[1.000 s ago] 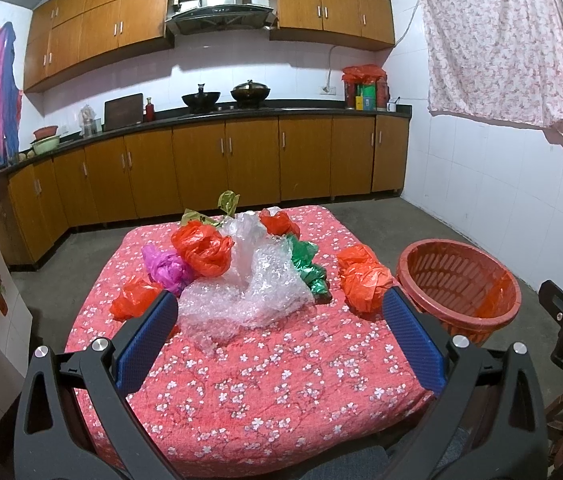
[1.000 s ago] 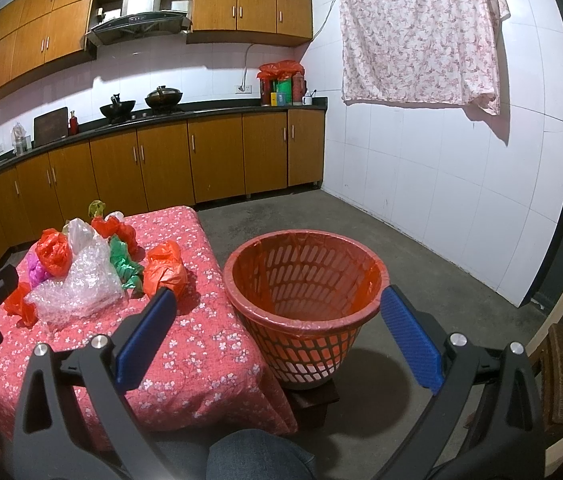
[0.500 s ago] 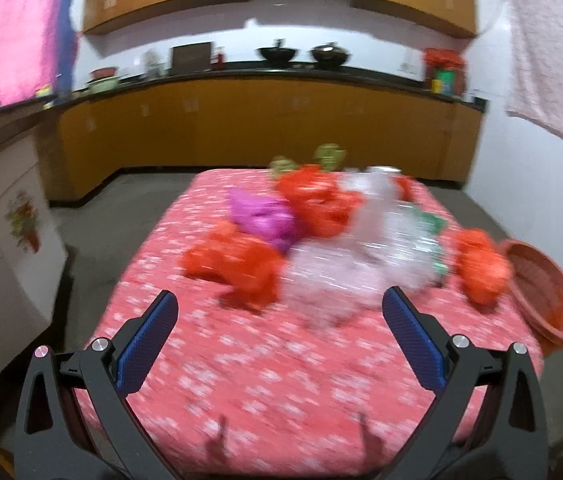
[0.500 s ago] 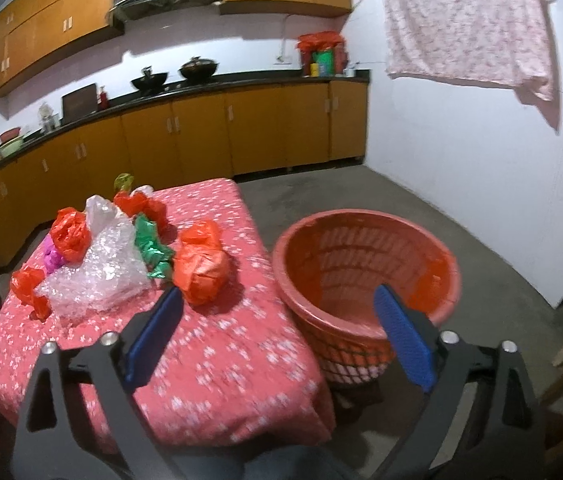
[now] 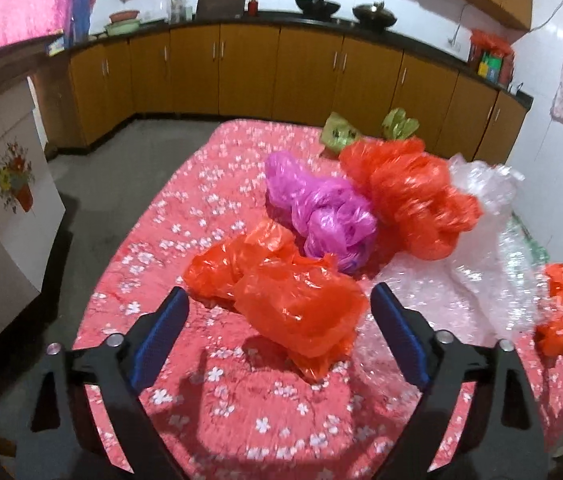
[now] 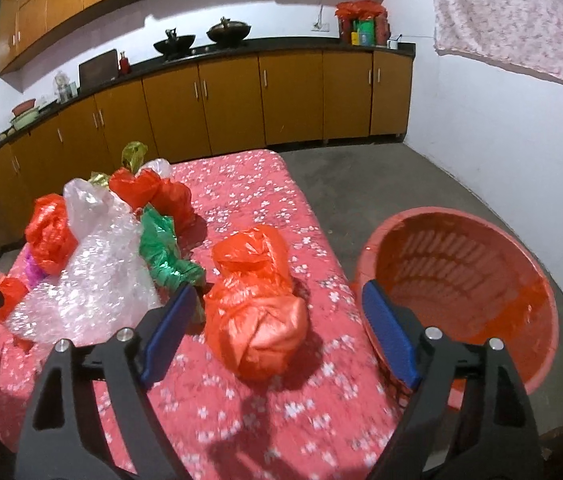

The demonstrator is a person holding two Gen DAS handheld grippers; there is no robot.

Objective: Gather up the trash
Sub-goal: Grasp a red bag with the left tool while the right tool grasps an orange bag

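Crumpled plastic bags lie on a table under a red flowered cloth [image 5: 209, 408]. In the left wrist view an orange bag [image 5: 281, 296] lies just beyond my left gripper [image 5: 279, 300], whose jaws are closing around it without touching. Behind it sit a purple bag [image 5: 321, 212], another orange bag [image 5: 409, 200] and clear bubble wrap [image 5: 481, 248]. In the right wrist view my right gripper [image 6: 277, 300] is closing on either side of an orange bag [image 6: 257, 308], pads apart from it. An orange basket [image 6: 461, 280] stands on the floor to the right.
A green bag [image 6: 165, 252] and bubble wrap [image 6: 93, 280] lie left of the right gripper. Yellow-green scraps [image 5: 337, 132] sit at the table's far edge. Brown cabinets [image 6: 241, 100] line the walls; a flowered cloth [image 6: 521, 12] hangs at the right. Grey floor surrounds the table.
Both grippers have come forward and down toward the table, each nearing an orange bag. Their jaws have narrowed a little. The left view swung left, away from the basket.
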